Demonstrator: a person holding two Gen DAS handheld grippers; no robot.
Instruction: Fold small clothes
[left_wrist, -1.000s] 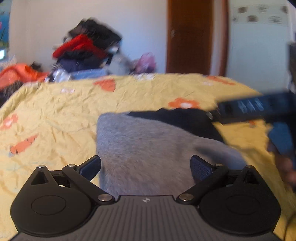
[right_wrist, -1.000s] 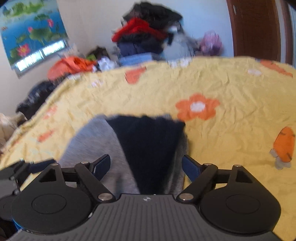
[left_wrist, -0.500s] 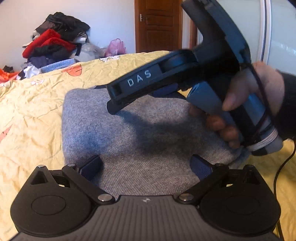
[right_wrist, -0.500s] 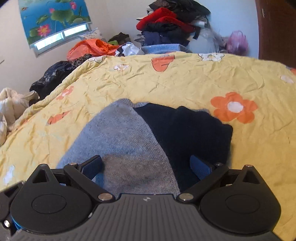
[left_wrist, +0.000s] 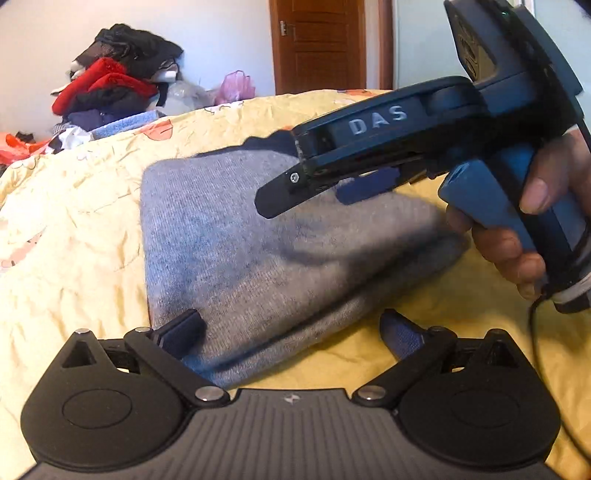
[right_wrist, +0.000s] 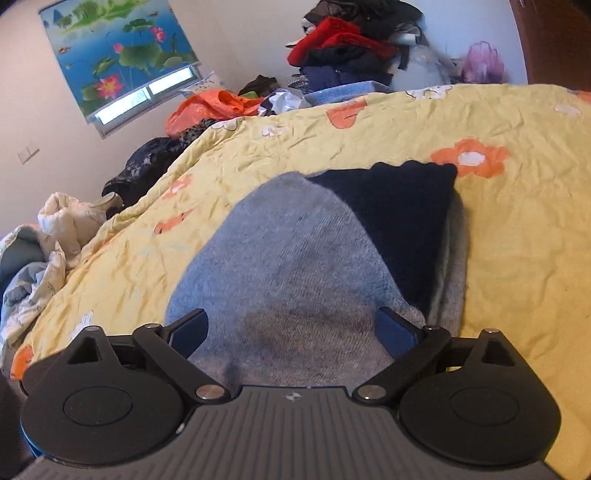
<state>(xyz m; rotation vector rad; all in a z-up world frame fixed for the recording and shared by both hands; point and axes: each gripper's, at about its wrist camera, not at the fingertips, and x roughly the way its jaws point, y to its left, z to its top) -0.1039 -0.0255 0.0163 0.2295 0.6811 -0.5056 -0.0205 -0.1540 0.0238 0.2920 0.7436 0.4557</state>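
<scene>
A small grey knit garment (left_wrist: 266, 251) with a dark navy part (right_wrist: 402, 218) lies folded on the yellow flowered bedspread (left_wrist: 74, 236). My left gripper (left_wrist: 291, 332) is open, low over the garment's near edge, its left finger on the grey cloth. My right gripper (right_wrist: 291, 328) is open and empty just above the grey part (right_wrist: 291, 266). In the left wrist view the right gripper (left_wrist: 325, 184) hovers over the garment's right side, held by a hand (left_wrist: 517, 243).
A heap of red, black and blue clothes (left_wrist: 110, 88) is piled behind the bed by the wall. Orange and dark clothes (right_wrist: 207, 107) and a white bundle (right_wrist: 59, 229) lie beyond the bed's left edge. A brown door (left_wrist: 317, 44) stands behind.
The right gripper has moved in over the garment from the right and lowered close to it. The left gripper has shifted left to the garment's near corner. Both stay open.
</scene>
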